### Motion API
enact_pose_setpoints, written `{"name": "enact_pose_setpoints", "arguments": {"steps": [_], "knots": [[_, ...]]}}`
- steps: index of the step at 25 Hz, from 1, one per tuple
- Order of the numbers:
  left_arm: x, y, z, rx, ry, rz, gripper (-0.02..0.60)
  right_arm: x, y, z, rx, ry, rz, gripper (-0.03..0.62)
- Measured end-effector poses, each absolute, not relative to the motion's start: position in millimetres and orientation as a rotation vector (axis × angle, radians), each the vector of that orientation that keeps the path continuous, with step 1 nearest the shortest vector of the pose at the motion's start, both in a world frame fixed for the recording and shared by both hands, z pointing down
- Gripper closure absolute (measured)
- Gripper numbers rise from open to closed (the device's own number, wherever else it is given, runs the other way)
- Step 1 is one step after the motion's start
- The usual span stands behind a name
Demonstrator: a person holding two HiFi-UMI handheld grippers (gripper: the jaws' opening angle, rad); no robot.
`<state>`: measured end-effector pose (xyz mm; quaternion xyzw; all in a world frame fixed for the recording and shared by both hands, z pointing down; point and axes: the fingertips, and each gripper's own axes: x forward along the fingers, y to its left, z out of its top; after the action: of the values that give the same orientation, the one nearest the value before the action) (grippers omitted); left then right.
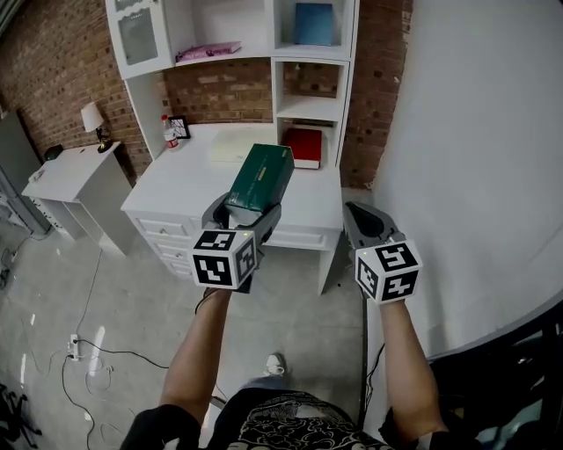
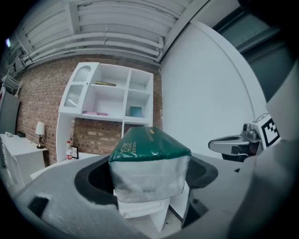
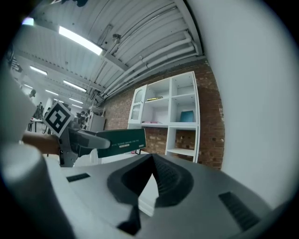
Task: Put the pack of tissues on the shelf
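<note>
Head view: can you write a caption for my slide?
Left gripper holds a green pack of tissues facing a white desk and shelf unit; right gripper shut, empty.

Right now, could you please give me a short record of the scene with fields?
left hand-held gripper: shut on the pack, held up in front of the desk
right hand-held gripper: jaws together, nothing held
pack: green, not yet on the shelf
shelf: white unit on the desk, against a brick wall
middle right compartment: bare
other contents: blue item top right, red item bottom right
</note>
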<state>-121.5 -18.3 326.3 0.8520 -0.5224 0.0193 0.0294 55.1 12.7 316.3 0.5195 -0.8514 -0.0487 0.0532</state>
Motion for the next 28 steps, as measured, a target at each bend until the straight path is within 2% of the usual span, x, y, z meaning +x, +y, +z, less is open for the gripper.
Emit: {"name": "enact_pose_setpoints", "arguments": {"steps": [13, 28], "knots": [[-142, -141, 321, 2.671, -1.506, 0.067, 0.153, 22, -100, 307, 1.613, -2.532, -0.134, 0.591], [-154, -208, 322, 2.7, -1.424, 0.051, 0.153, 2, -162, 311, 1.651, -2.489, -0.109, 0.591]]}}
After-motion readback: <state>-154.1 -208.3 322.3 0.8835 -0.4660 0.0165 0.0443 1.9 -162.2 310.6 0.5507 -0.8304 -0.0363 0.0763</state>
